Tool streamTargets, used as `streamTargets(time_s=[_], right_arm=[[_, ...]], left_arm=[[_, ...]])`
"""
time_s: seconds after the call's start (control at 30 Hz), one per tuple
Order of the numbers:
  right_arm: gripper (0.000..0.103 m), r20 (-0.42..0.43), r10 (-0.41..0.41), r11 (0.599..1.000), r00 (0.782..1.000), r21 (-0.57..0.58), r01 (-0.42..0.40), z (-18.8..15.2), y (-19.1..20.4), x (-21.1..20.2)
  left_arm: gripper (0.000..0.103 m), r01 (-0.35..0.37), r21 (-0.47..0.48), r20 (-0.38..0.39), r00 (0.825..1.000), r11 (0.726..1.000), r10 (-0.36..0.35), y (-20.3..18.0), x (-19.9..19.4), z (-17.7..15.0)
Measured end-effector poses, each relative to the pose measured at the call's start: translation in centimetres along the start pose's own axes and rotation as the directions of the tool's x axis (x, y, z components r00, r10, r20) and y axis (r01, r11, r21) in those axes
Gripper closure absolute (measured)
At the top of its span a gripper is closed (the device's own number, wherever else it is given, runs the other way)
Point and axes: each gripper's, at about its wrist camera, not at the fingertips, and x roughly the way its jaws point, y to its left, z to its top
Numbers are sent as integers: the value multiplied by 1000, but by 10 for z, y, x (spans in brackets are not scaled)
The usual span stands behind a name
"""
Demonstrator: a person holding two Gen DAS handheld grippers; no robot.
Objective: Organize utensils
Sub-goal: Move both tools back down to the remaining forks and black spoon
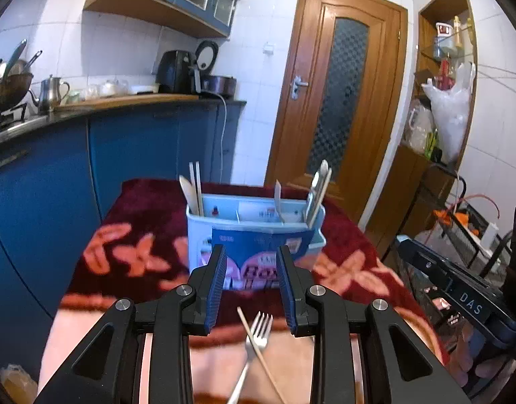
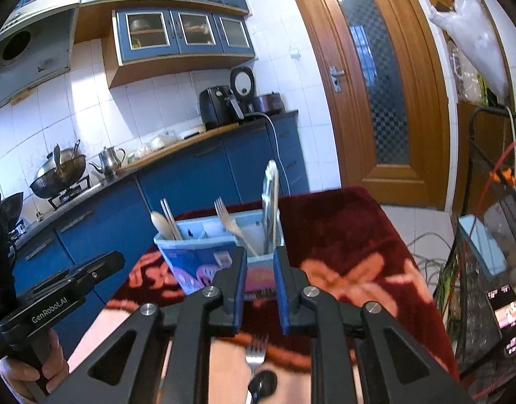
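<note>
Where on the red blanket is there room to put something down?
Free patches: the red blanket to the right of the blue utensil box, out to the table edge, and the stretch left of the box in the left wrist view. Crowded: the near strip under the fingers, where a metal fork, a chopstick and a dark spoon lie.

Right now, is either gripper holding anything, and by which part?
Nothing is held. The left gripper and right gripper both stand open and empty; the metal fork lies loose on the cloth below them.
</note>
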Motion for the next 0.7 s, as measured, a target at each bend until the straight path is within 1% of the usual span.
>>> streamTargets(time_s=[0.17,0.3,0.5,0.7], right_arm=[[82,-50,-6,1000,999,11,7,-20,-6,-3],[80,-80,-4,1000,997,14,5,-31,-9,-4],[78,-114,3,1000,993,23,0,-45,-15,-3],[77,-125,1,999,992,50,5,-52,-27,-4]], left_arm=[[72,-9,-4,-62,998,1000,9,-2,2,-19],[72,-9,-27,-127,992,1000,6,-3,10,-34],[72,-14,-31,-207,978,999,7,-11,24,-53],[72,-9,-27,-282,959,1000,1,-19,38,-68]])
